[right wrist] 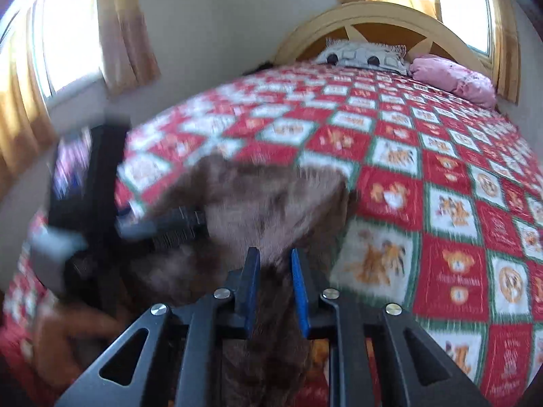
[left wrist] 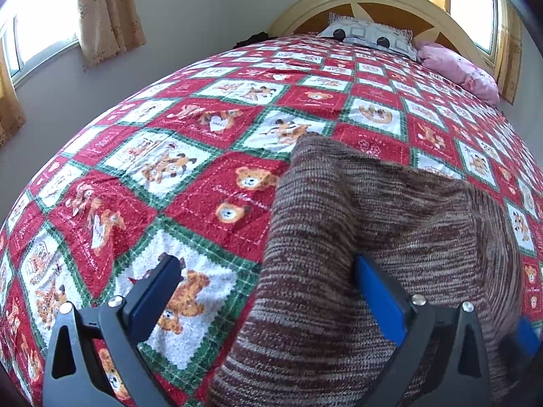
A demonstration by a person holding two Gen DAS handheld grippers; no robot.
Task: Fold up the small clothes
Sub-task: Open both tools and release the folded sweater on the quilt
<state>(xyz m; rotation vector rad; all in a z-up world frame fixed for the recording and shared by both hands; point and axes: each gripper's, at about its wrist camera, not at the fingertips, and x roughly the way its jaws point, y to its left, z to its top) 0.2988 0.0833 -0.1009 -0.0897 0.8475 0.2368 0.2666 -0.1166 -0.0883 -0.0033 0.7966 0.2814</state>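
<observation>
A brown-and-white striped knit garment [left wrist: 373,237] lies on the bed over the red, white and green teddy-bear quilt [left wrist: 190,156]. My left gripper [left wrist: 268,264] is open; its right finger rests on the garment and its left finger is over bare quilt, with the cloth's left edge between them. In the right wrist view the garment [right wrist: 271,200] is bunched and blurred. My right gripper [right wrist: 273,257] is shut on a fold of it. The left gripper's body [right wrist: 98,210] shows blurred at the left, with a hand [right wrist: 74,335] below it.
A grey patterned pillow [left wrist: 370,35] and a pink pillow [left wrist: 458,71] lie at the cream and orange headboard [left wrist: 383,3]. Curtained windows [left wrist: 44,30] are on the walls at left and right. The quilt [right wrist: 441,203] spreads to the right of the garment.
</observation>
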